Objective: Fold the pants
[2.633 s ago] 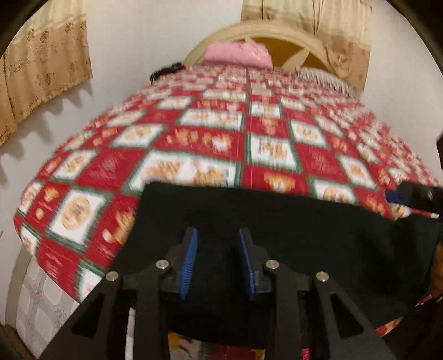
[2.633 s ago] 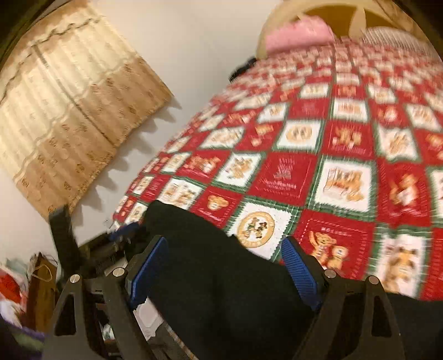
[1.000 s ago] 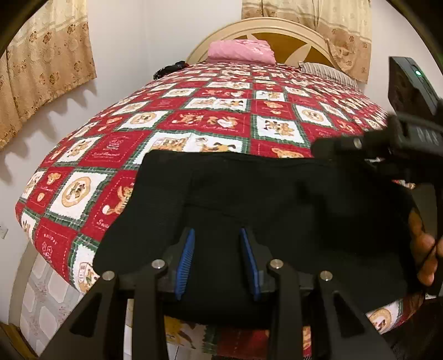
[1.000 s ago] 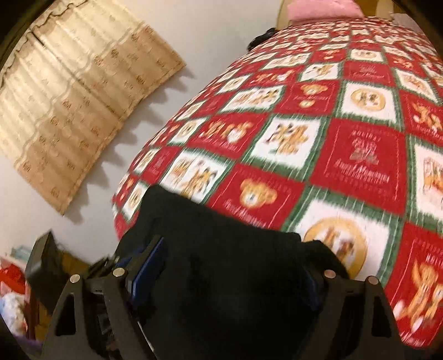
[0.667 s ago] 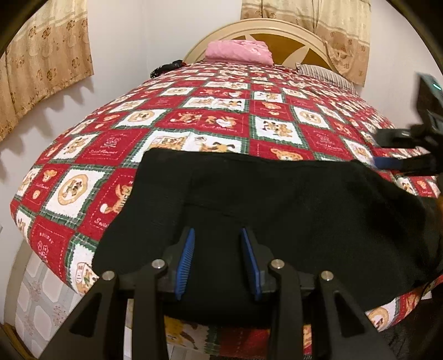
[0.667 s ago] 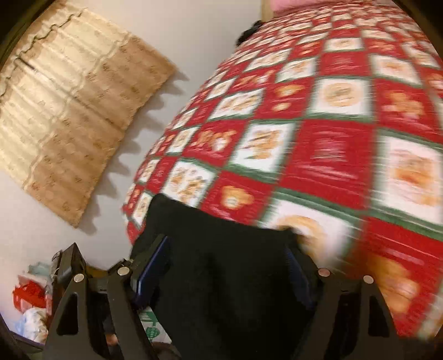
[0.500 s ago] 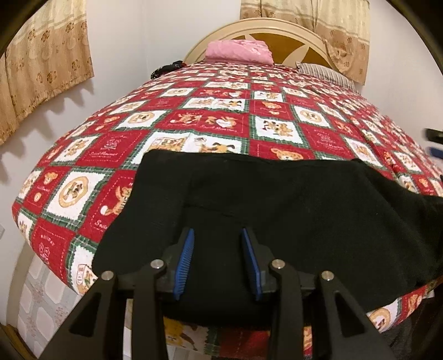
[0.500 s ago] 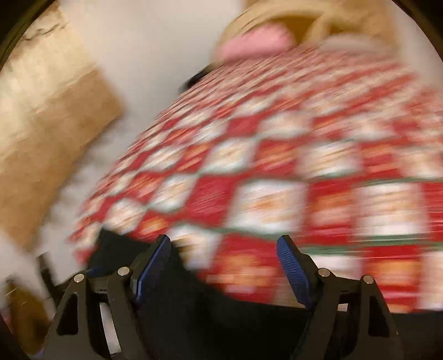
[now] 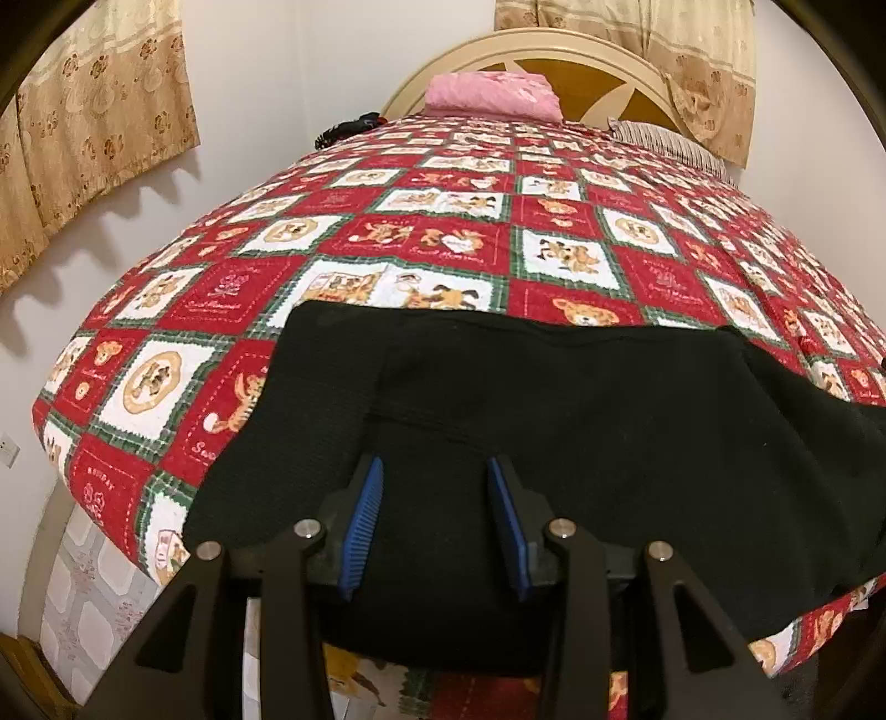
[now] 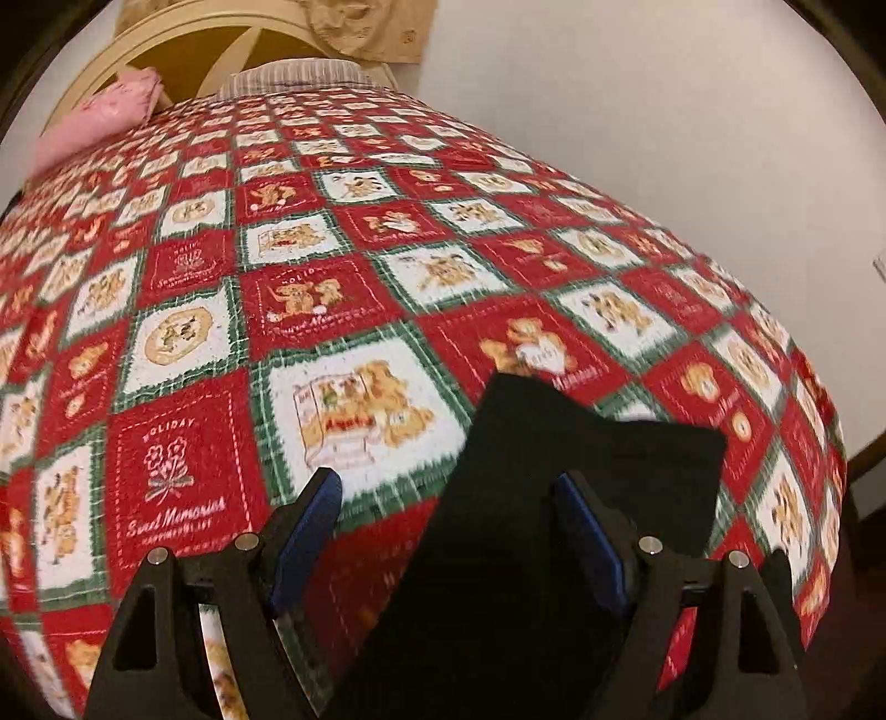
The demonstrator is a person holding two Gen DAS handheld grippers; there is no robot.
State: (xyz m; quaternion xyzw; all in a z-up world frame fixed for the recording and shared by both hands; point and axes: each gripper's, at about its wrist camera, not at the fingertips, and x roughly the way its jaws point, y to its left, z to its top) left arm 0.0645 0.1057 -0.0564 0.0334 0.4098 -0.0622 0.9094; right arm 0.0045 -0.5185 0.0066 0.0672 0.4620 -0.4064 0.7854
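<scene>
**Black pants flat on quilt, both grippers over them**

Seen at far left of the left wrist view: a tan curtain against a white wall. Further right, a red, white and green quilt covering the bed, with a pink pillow and a cream headboard at the far end. Lay spread across the near edge of the quilt: the black pants, flat, running off toward the right. Hovered over the near hem: the left gripper, jaws partly apart and opening, blue pads clear of each other with cloth below; cannot tell whether the tips touched the fabric.

Seen in the right wrist view, left to right: the pillow, then quilt, then the squared end of the pants on the right part of the bed, with wall beyond. Stood wide apart: the right gripper, left pad over bare quilt, right pad over the black cloth, nothing pinched.
</scene>
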